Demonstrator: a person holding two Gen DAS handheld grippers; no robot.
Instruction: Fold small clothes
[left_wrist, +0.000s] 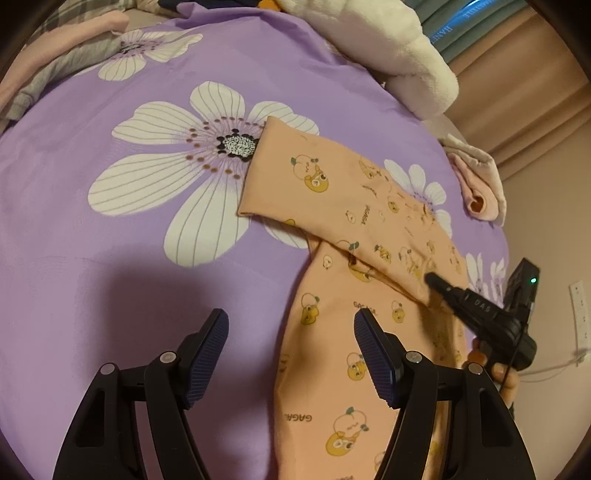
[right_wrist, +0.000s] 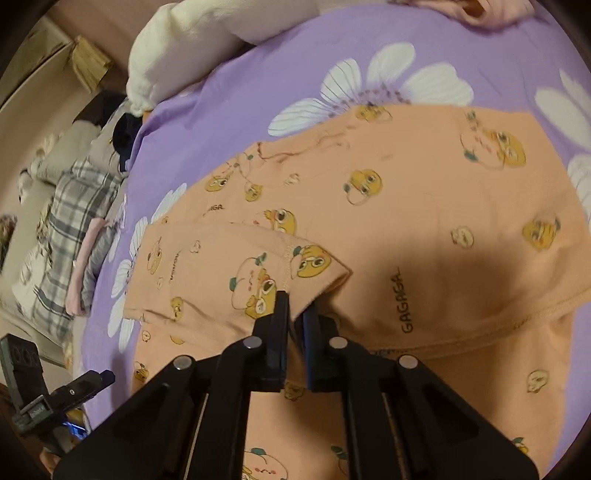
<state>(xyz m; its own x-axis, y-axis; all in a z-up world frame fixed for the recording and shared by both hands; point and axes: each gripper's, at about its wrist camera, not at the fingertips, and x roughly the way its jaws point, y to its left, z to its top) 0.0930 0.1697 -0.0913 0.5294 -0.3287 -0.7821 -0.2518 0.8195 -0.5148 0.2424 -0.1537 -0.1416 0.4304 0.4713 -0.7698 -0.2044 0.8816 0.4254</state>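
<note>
A small peach garment (left_wrist: 354, 206) printed with yellow cartoon figures lies on the purple flowered bedsheet (left_wrist: 110, 277). One sleeve (left_wrist: 280, 177) stretches out toward the big white flower. My left gripper (left_wrist: 291, 325) is open above the sheet, its right finger over the garment's lower part and nothing between the pads. My right gripper (right_wrist: 295, 306) is shut on a folded edge of the same garment (right_wrist: 424, 221), where a sleeve piece (right_wrist: 221, 273) lies across the body. In the left wrist view the right gripper (left_wrist: 434, 282) shows as a dark tip pinching the cloth at the right.
A white plush blanket (left_wrist: 388, 48) is heaped at the far side of the bed. Pink cloth (left_wrist: 476, 188) lies near the bed's right edge, and grey and pink clothes (left_wrist: 55, 62) sit at the far left. A plaid fabric (right_wrist: 70, 218) and pillows lie beyond the sheet.
</note>
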